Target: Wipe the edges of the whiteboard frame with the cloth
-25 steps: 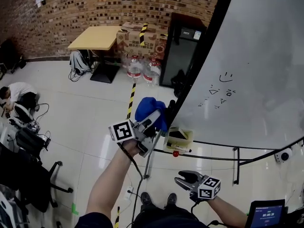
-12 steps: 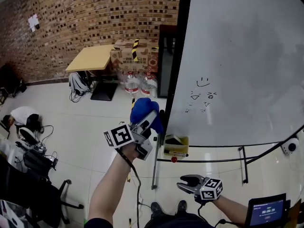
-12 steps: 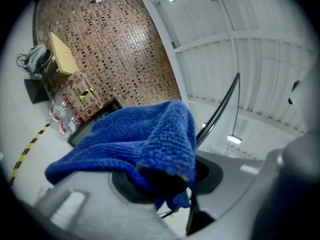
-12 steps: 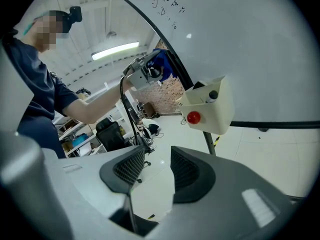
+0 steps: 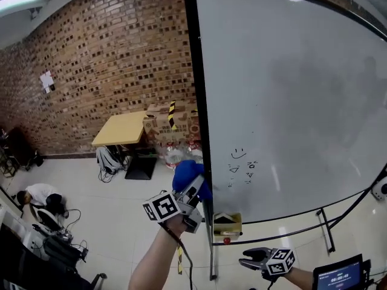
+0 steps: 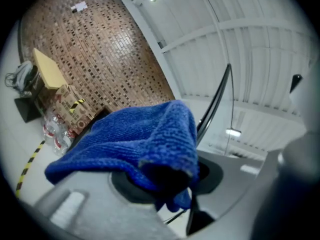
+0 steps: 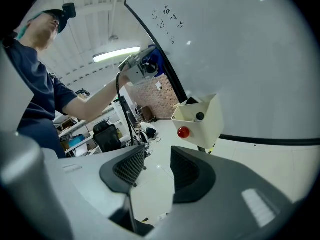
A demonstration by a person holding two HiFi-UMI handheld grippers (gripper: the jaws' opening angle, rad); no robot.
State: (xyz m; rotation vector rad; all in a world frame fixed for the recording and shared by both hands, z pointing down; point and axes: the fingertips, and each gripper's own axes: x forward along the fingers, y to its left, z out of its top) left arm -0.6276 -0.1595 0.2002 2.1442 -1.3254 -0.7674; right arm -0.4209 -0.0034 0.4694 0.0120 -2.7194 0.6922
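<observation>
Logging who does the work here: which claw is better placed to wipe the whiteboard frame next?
Left. The left claw is shut on the cloth, right beside the frame and its upright edge. The right claw hangs low, open and empty, away from the frame.

The pale, glossy tiled floor [image 5: 115, 222] runs back to a brick wall. Along that far edge stands a table [image 5: 121, 128] with a wooden top on a black base. A bag [image 5: 109, 159] slumps on the tiles against the base. Just right of the table, boxes [image 5: 158, 124] are stacked, and water bottles [image 5: 176, 156] stand in front of them. A yellow-and-black tape line [image 5: 179, 260] lies on the tiles just beside the whiteboard stand [image 5: 211, 258]. Near the left edge a person [image 5: 37, 195] crouches among cables [image 5: 72, 213].
</observation>
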